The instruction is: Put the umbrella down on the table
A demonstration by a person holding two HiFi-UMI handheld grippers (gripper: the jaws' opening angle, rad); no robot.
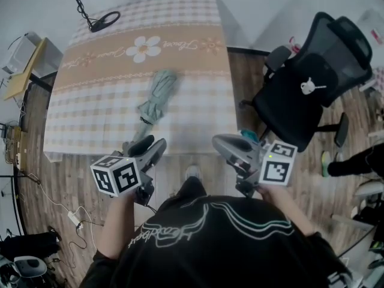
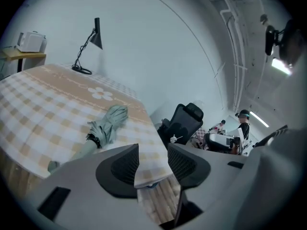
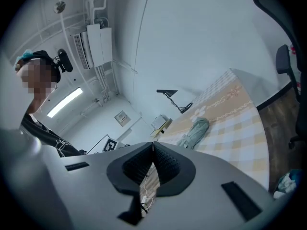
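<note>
The umbrella [image 1: 157, 98] lies flat on the surface [image 1: 90, 113] by its near edge, so the job looks done: the left gripper [image 1: 151, 147] has its fingers apart and empty, and the right gripper [image 1: 225, 143] has its fingers squeezed together on nothing.

The pale green umbrella [image 1: 155, 101] is folded shut, its canopy loosely bundled with a dark strap around it. It lies flat on the table [image 1: 84, 119], handle end toward the near edge.

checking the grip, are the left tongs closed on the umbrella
No, the left tongs stand apart with nothing between them, and the umbrella lies on the table ahead of them.
</note>
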